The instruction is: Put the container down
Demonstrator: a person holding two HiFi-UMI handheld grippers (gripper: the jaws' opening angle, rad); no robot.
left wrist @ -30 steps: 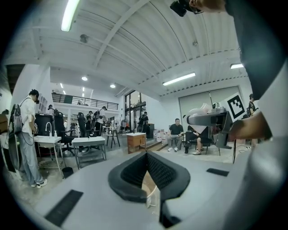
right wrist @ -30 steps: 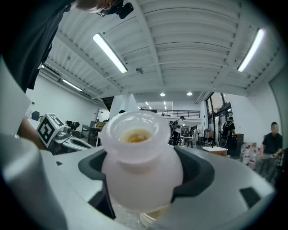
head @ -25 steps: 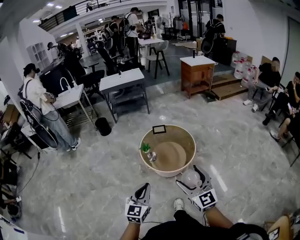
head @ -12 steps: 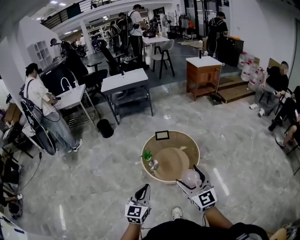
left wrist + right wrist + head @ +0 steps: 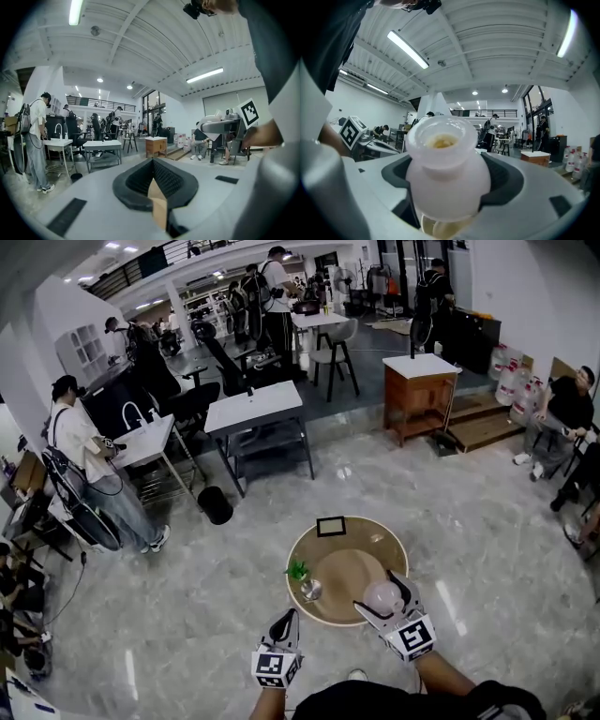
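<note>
Frosted white container (image 5: 447,173) — round, short-necked | right gripper (image 5: 381,595) fingers clamp it | left gripper (image 5: 153,176) fingers together, empty

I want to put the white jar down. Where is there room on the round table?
The middle of the round table is bare, between the picture frame at the far rim and the small plant and cup at the left. That left edge is the crowded part.

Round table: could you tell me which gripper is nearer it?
Right: the right gripper, holding the container, overlaps the table's near rim; the left gripper is short of it.
</note>
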